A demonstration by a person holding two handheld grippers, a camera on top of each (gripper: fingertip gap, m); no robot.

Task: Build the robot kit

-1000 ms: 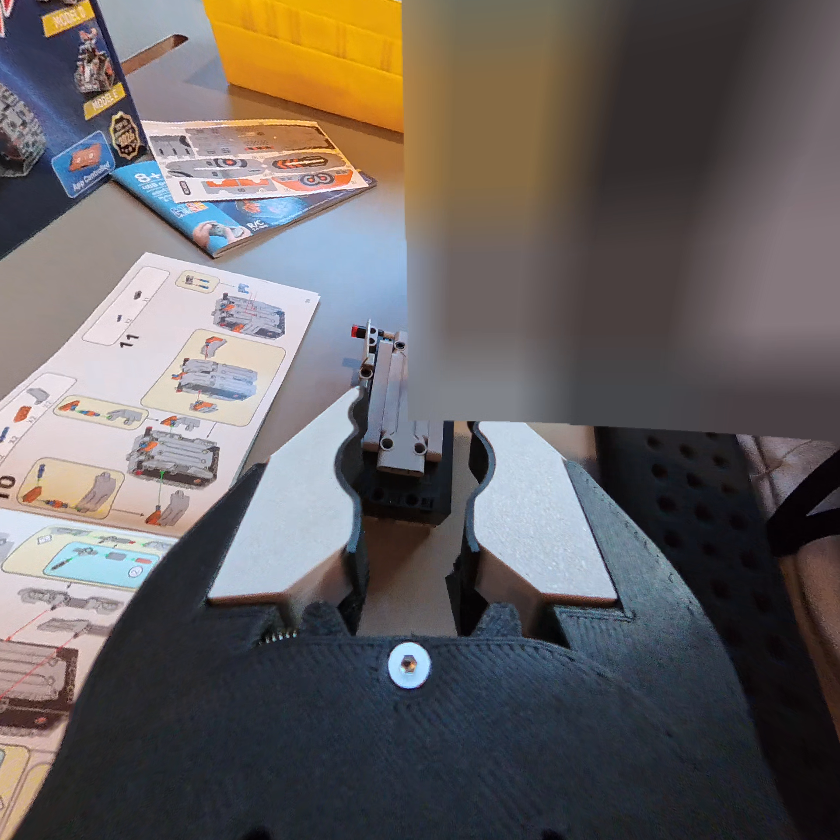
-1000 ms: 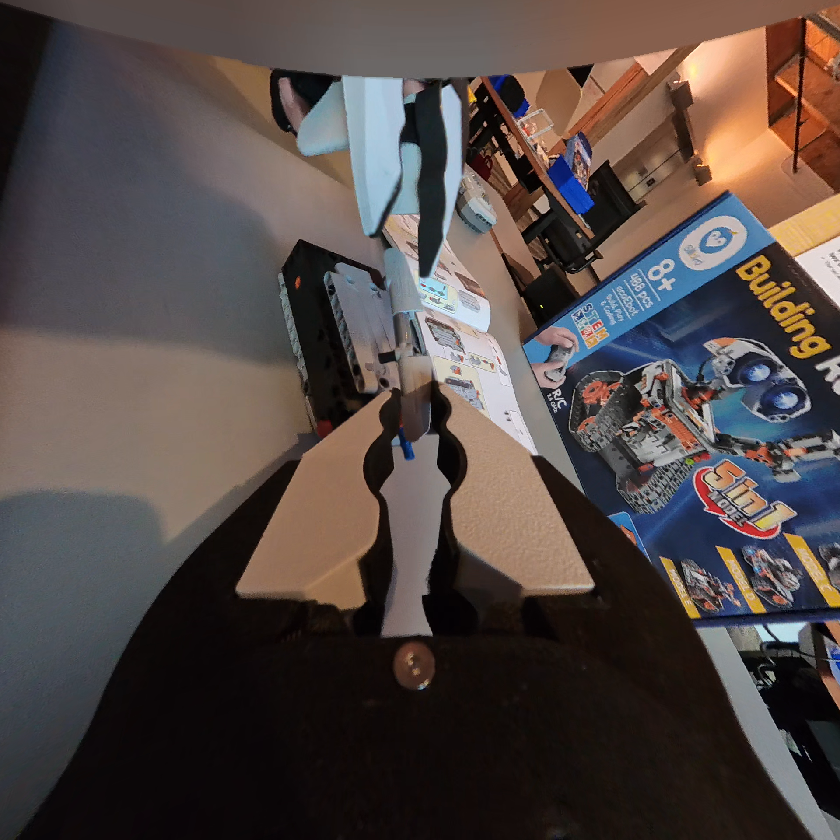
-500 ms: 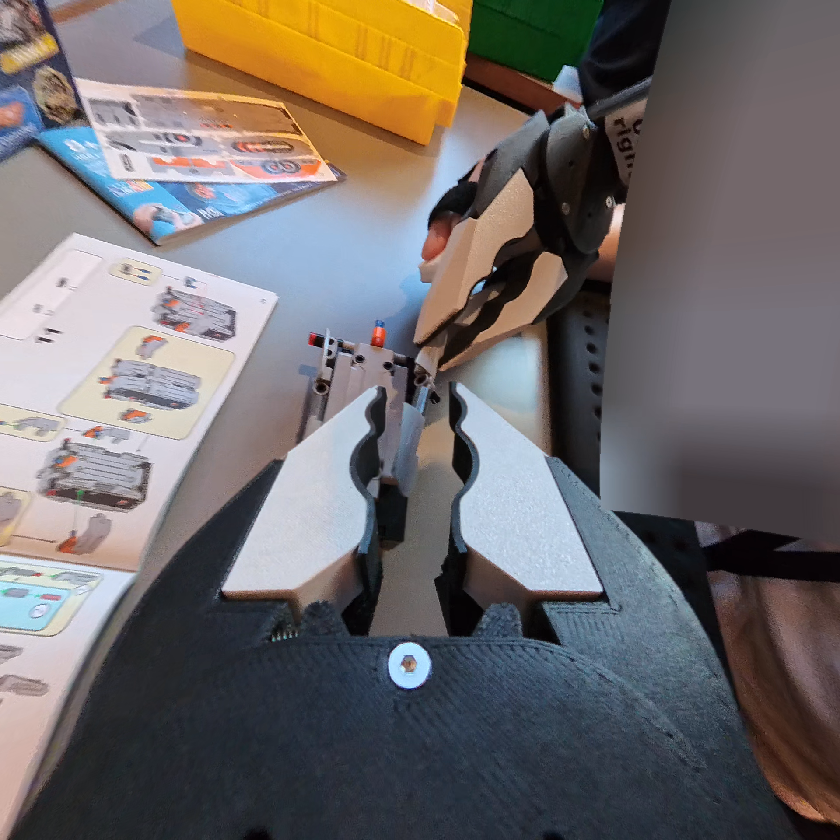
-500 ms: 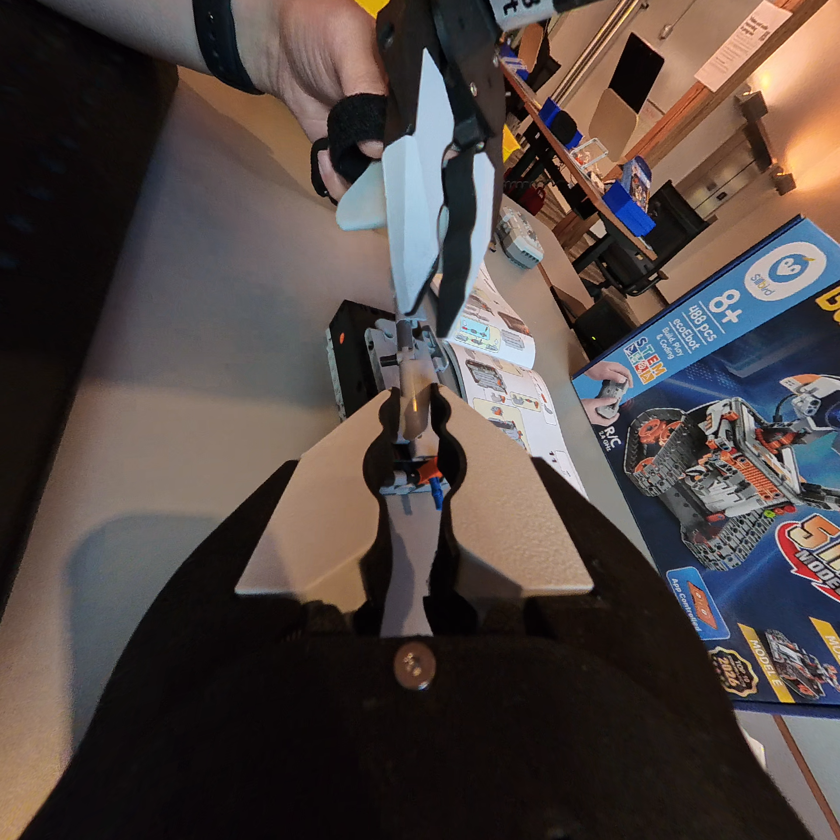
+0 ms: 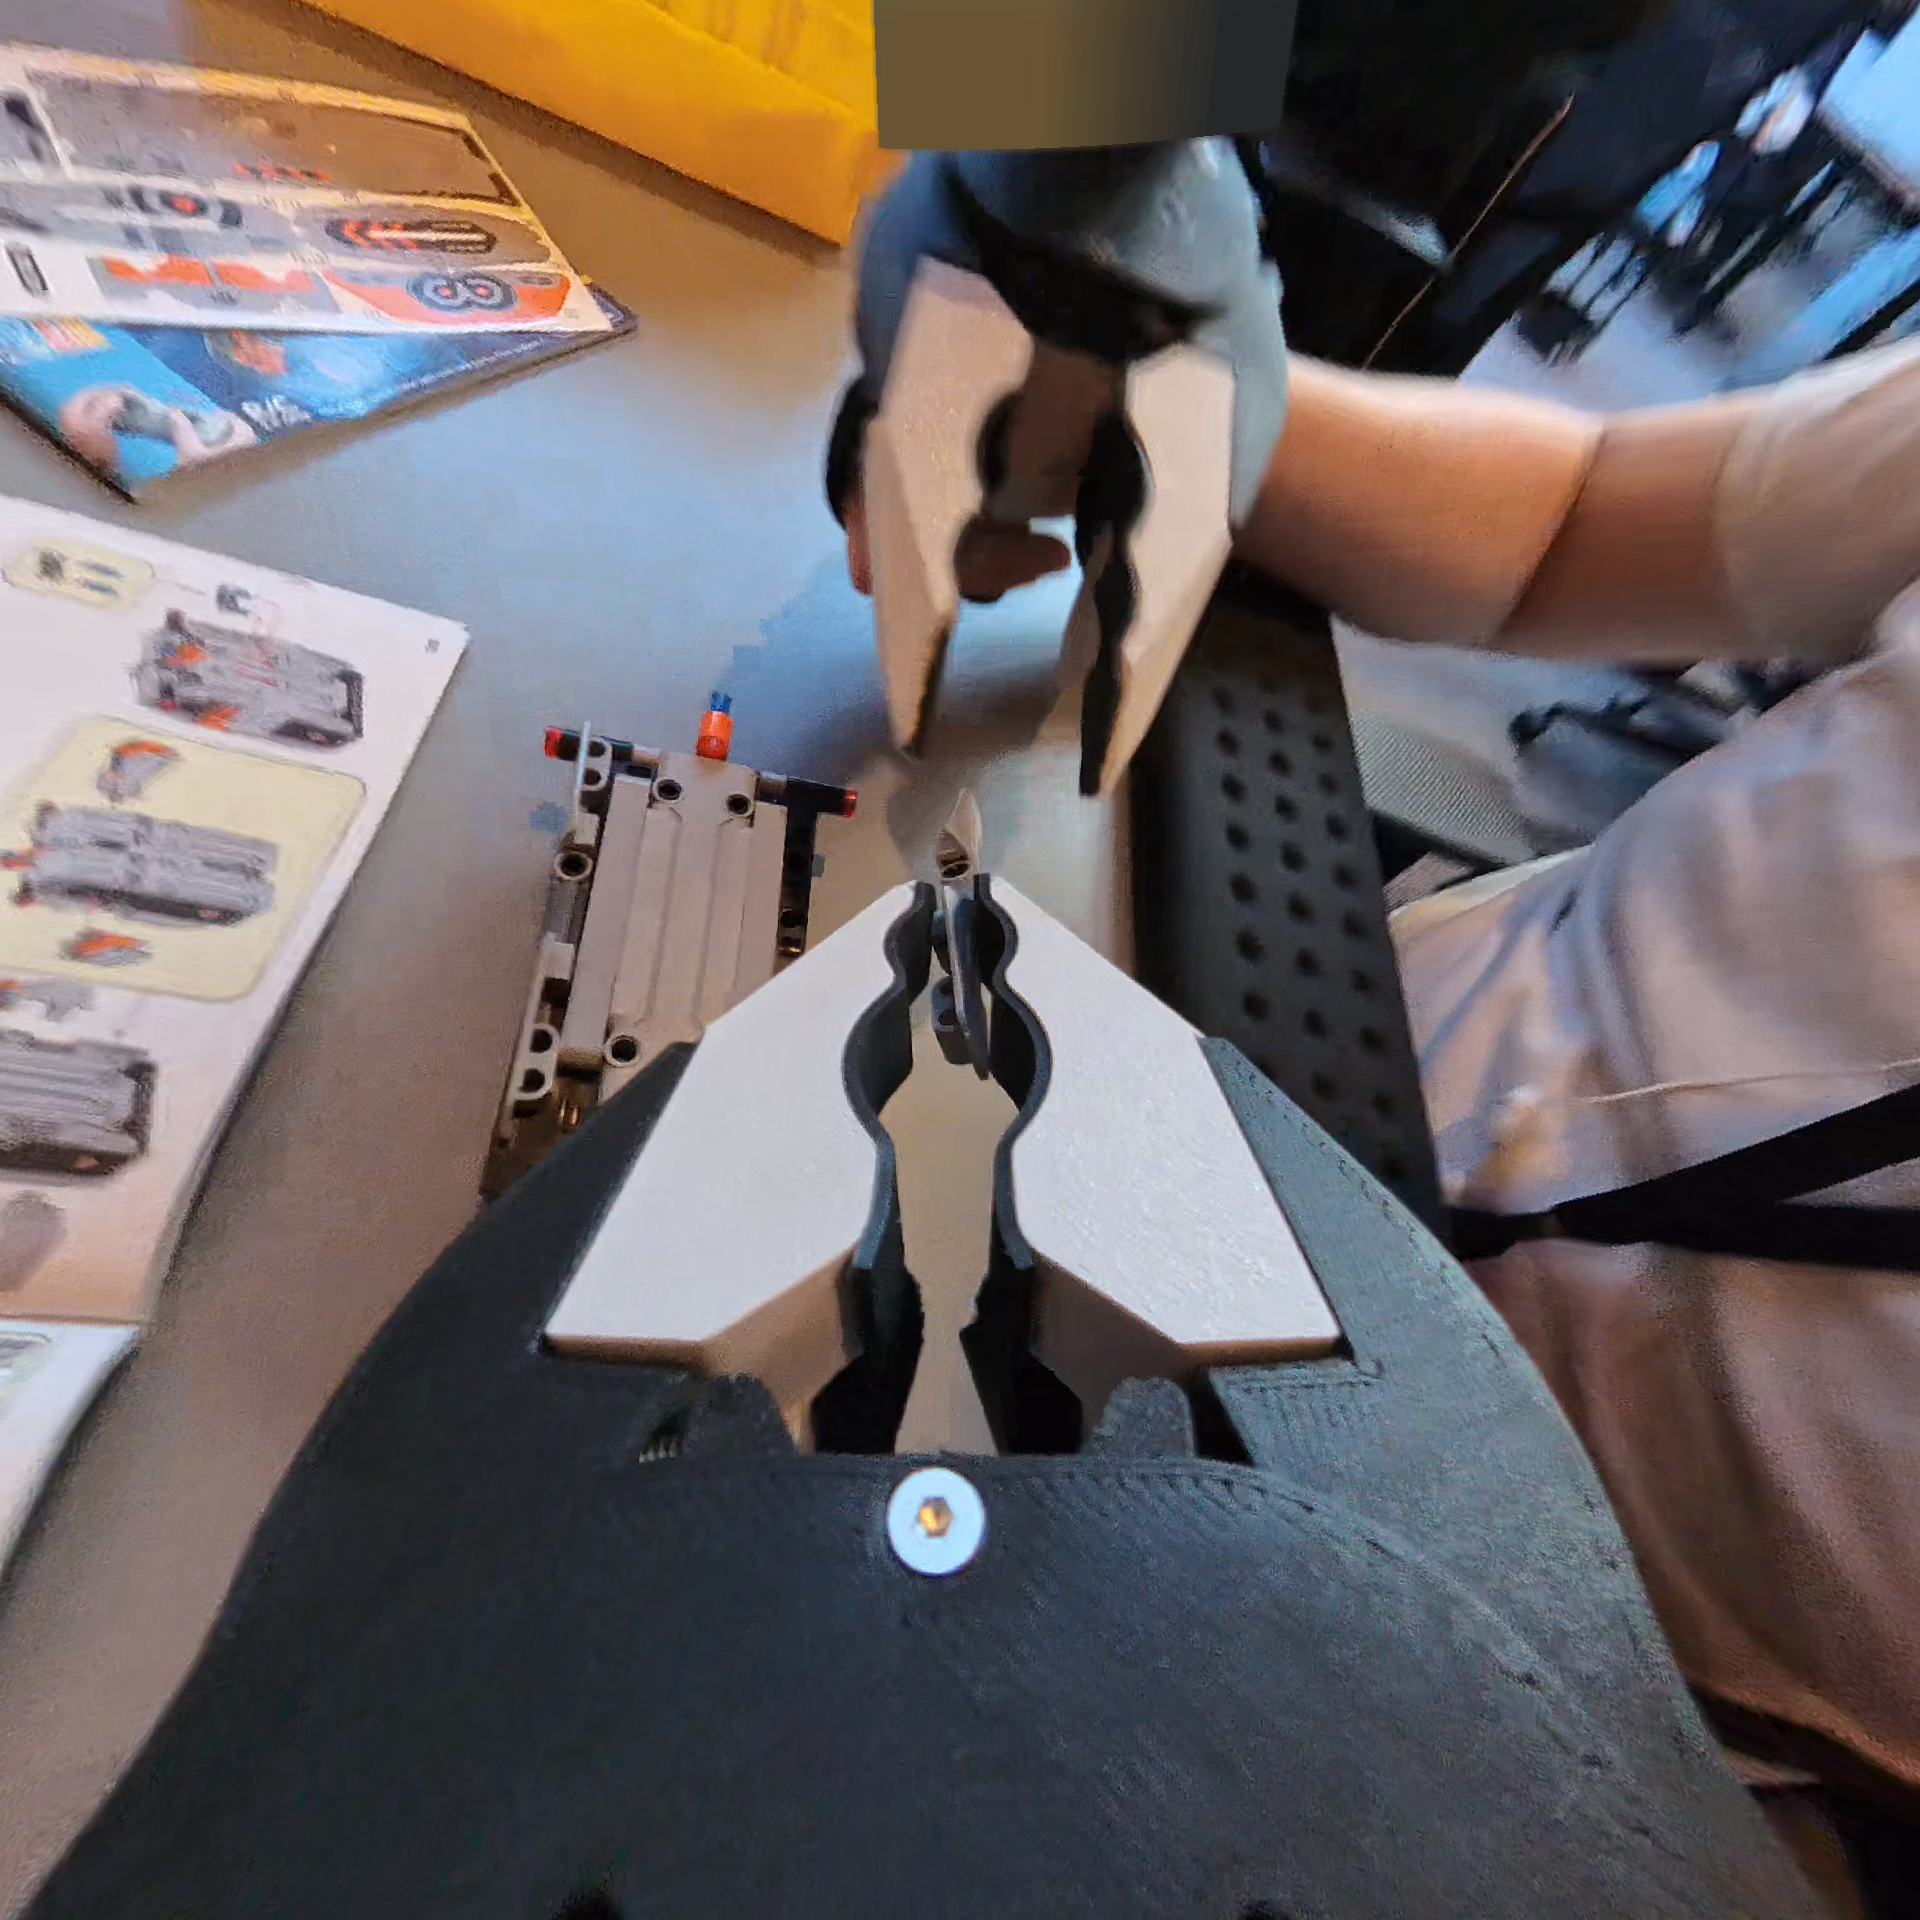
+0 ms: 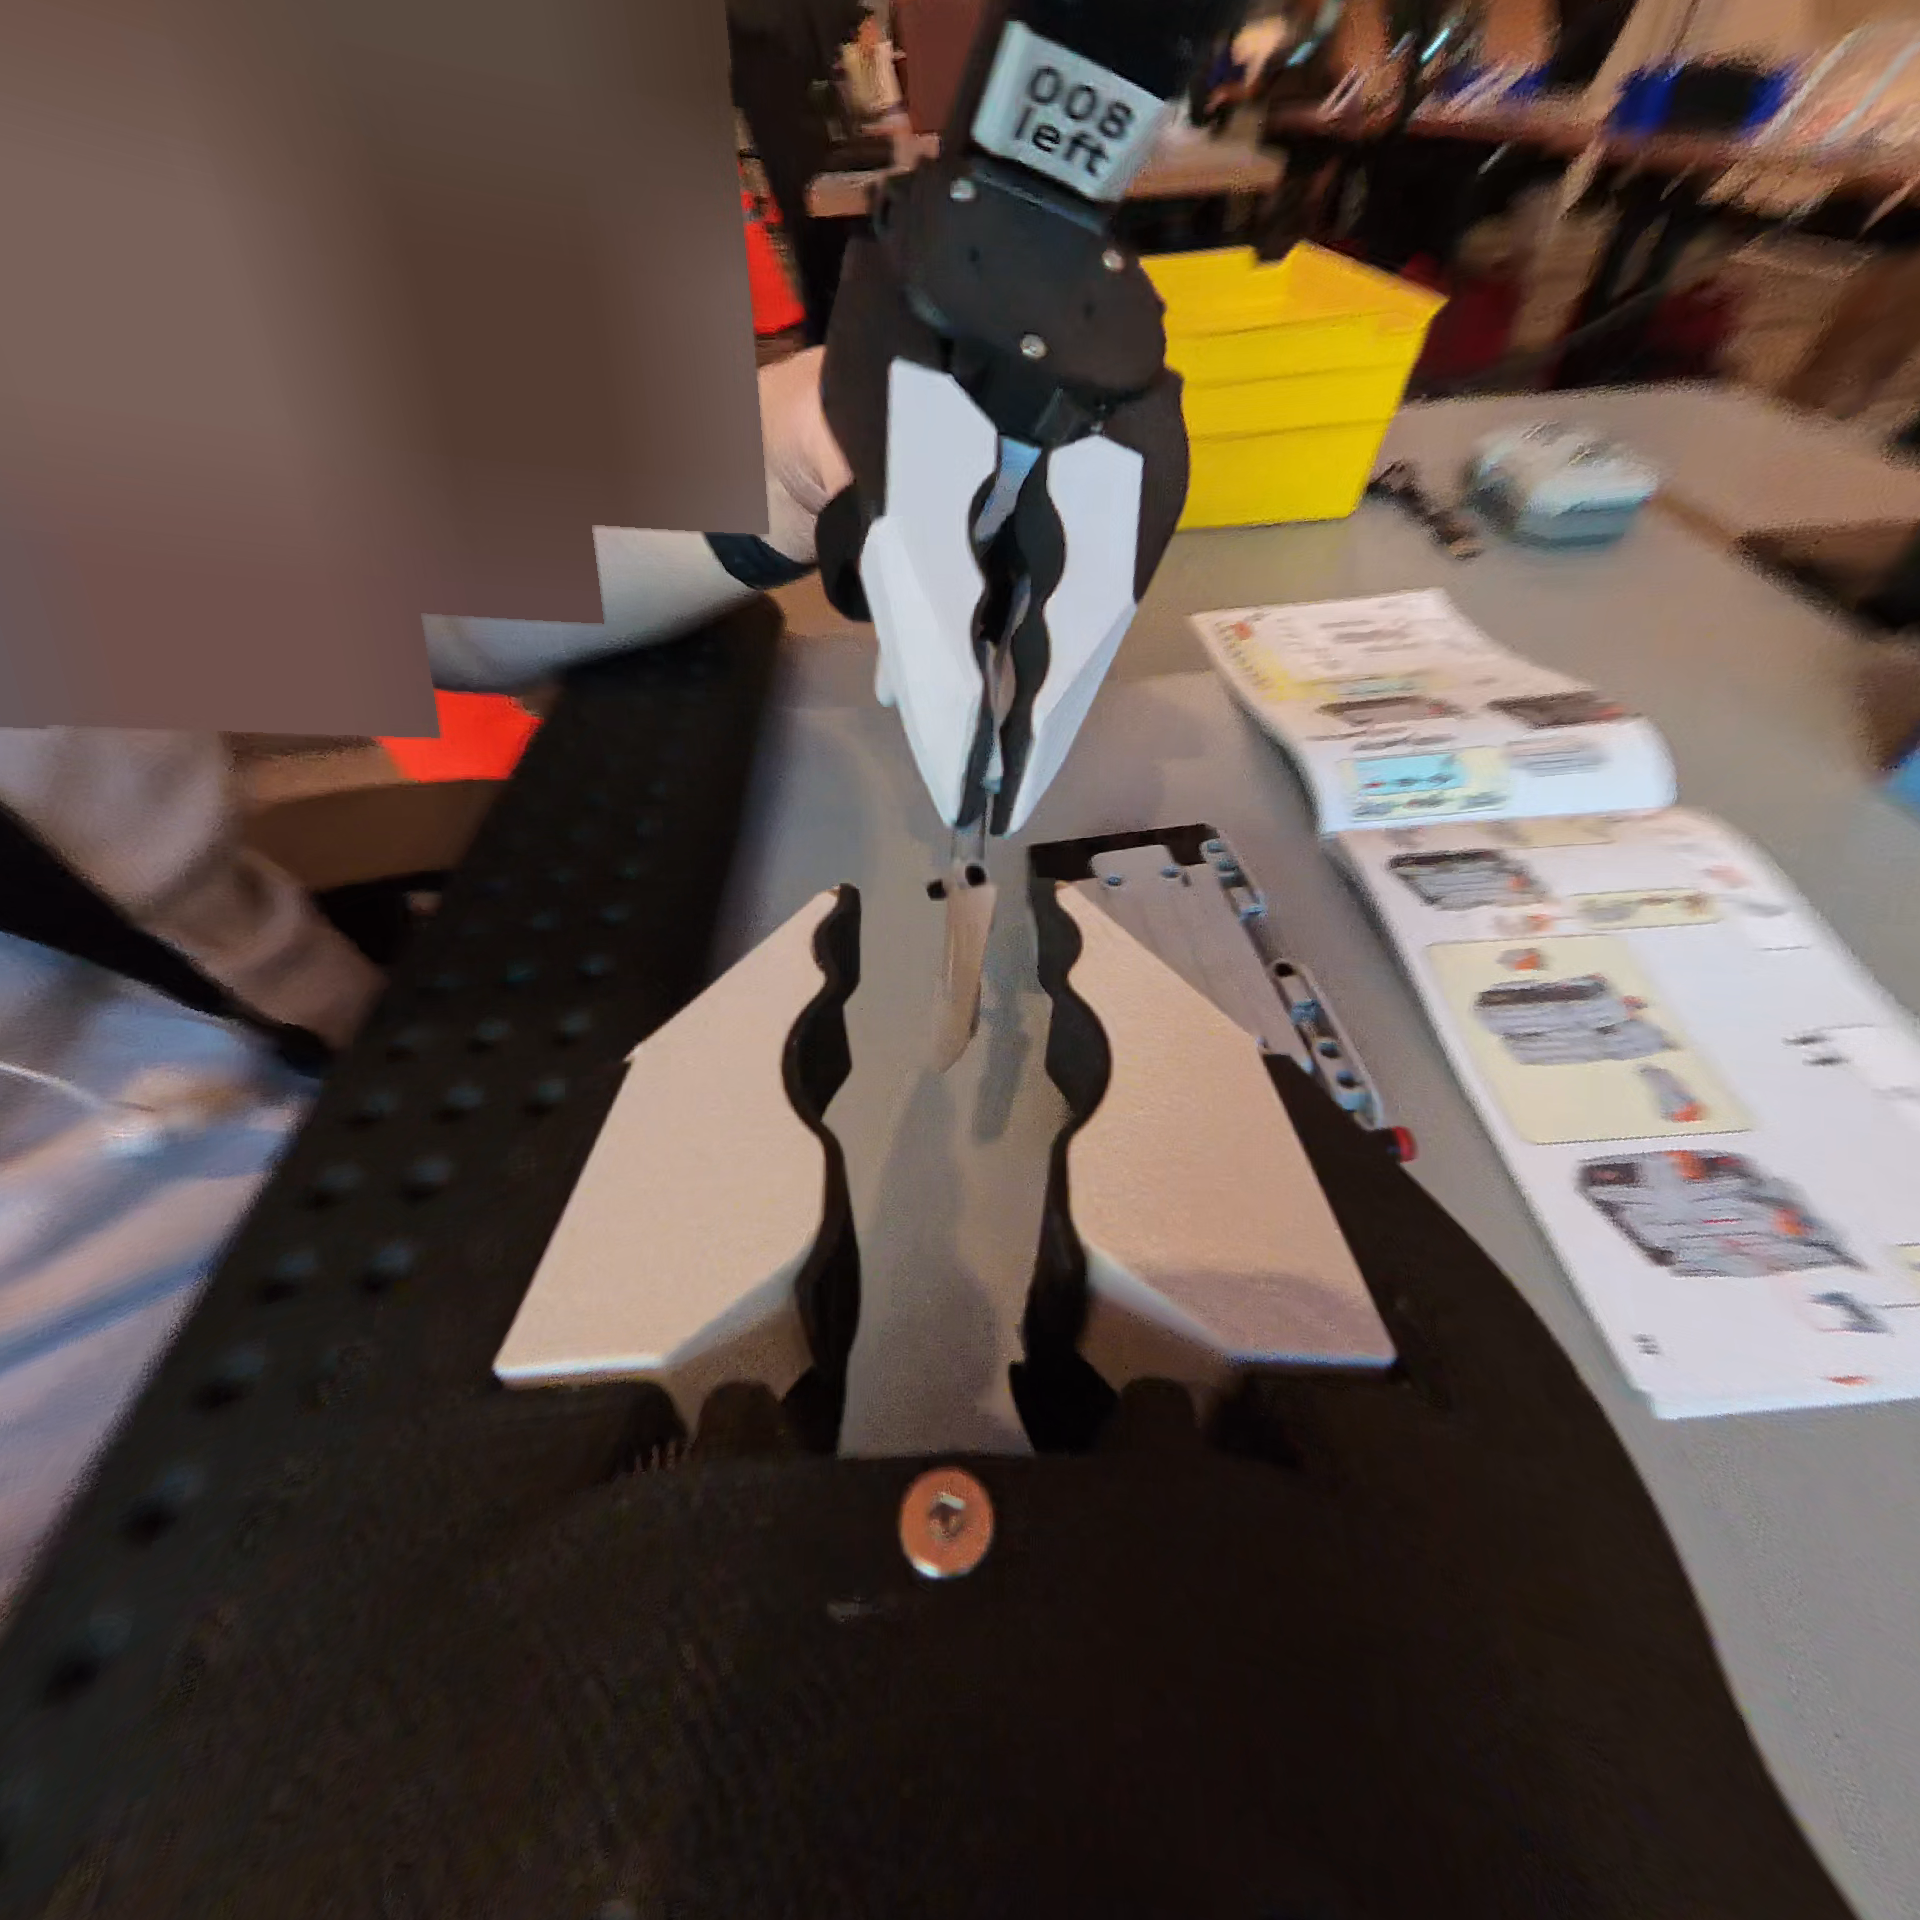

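In the left wrist view, the left claw (image 5: 951, 894) is pinched tight on a thin grey piece (image 5: 961, 914), just right of the grey and black block model (image 5: 675, 914) lying on the worktop (image 5: 644, 540), and the right claw (image 5: 1003, 764) hangs open just past the model, with the open booklet (image 5: 208, 831) left of it. In the right wrist view, the right claw (image 6: 951, 904) is wide open around the grey piece (image 6: 964, 971), not touching it, while the left claw (image 6: 982, 821) grips that piece from above, the model (image 6: 1226, 935) just to the right and a yellow bin (image 6: 1288, 395) far behind.

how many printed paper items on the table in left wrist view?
3. An open instruction booklet lies left of the grey brick assembly. A sticker sheet lies at top left, on a blue-covered booklet. More may sit beyond the frame.
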